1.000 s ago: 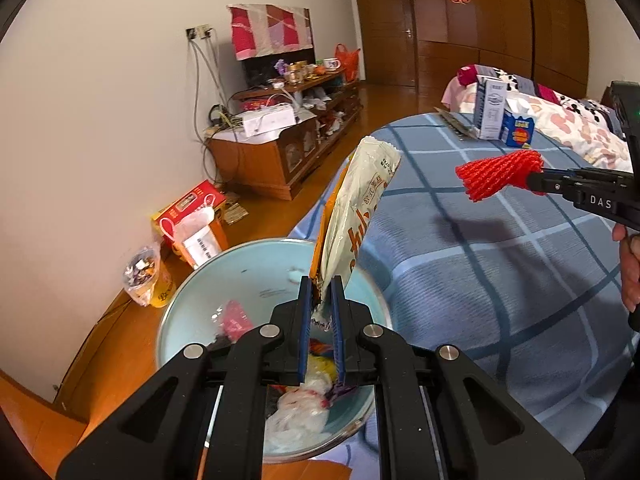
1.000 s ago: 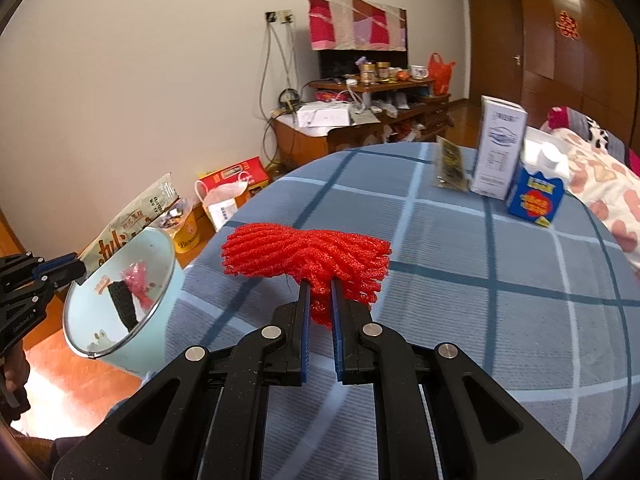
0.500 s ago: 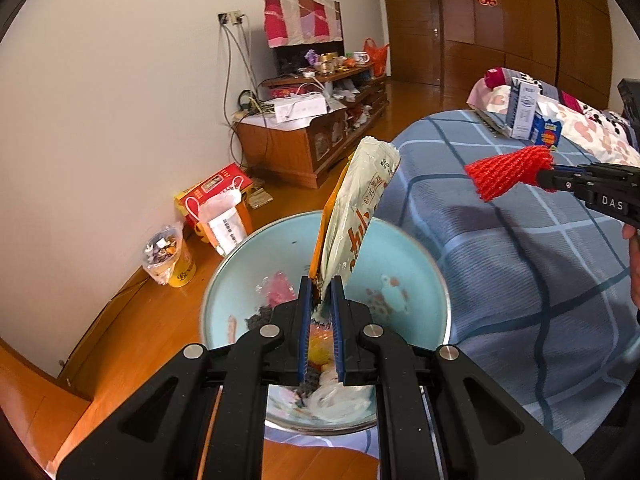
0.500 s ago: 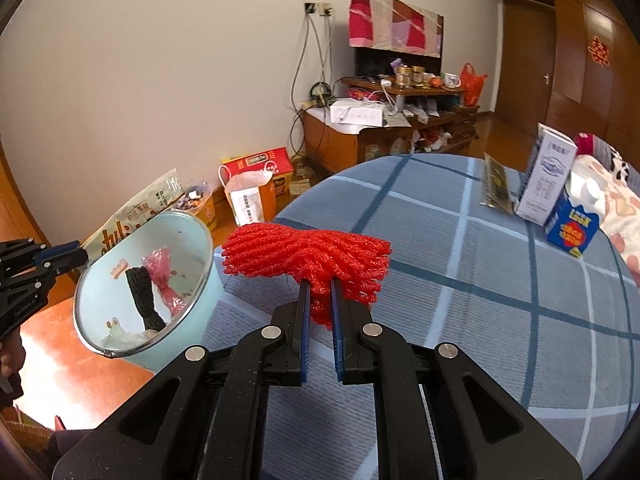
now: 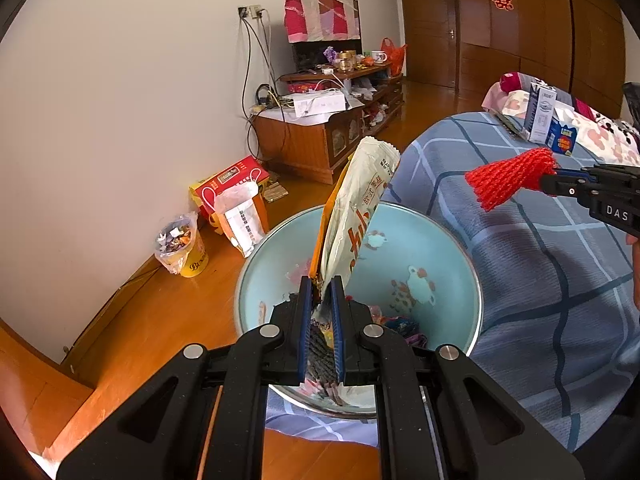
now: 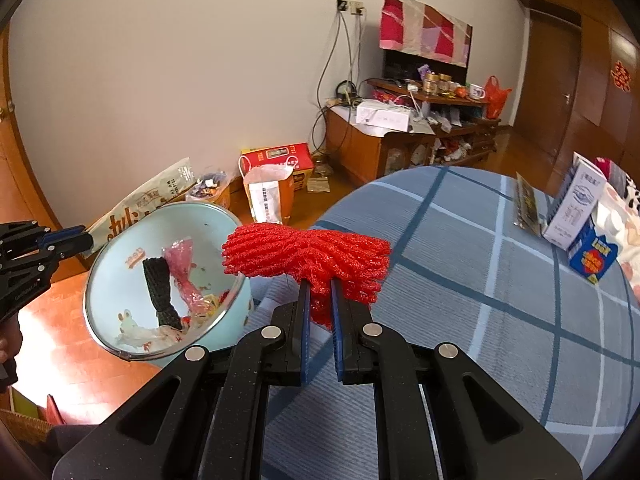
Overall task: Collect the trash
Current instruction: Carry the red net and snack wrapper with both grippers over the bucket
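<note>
The red foam net (image 6: pixel 308 256) is pinched in the right tool (image 6: pixel 319 292). The two blue fingers are squeezed narrow on its middle, and the net sticks out to both sides, lying crosswise to the tool. It hangs over the edge of the bed with the blue checked cover (image 6: pixel 460 264), not touching it.

The light blue bowl (image 6: pixel 120 248) is where the trash goes. It lies to the left of the net and a bit lower, just beside the bed edge. The left end of the net is already near the bowl's rim. I think the right hand has to go a little more to the left, over the bowl, and then let go.

The left tool (image 5: pixel 320 296) is squeezed narrow on a snack wrapper (image 5: pixel 360 204). The wrapper stands up tall from the fingers, right over the bowl. So the left hand is nearer to the bowl and could drop first.

Other trash sits in the bowl already, like a black net (image 6: pixel 160 288) and a pink bag (image 6: pixel 182 268).

Two cartons (image 6: pixel 576 208) stand farther back on the bed. The floor (image 5: pixel 160 320) is wood, and a low cabinet (image 6: pixel 368 148) stands by the white wall.
</note>
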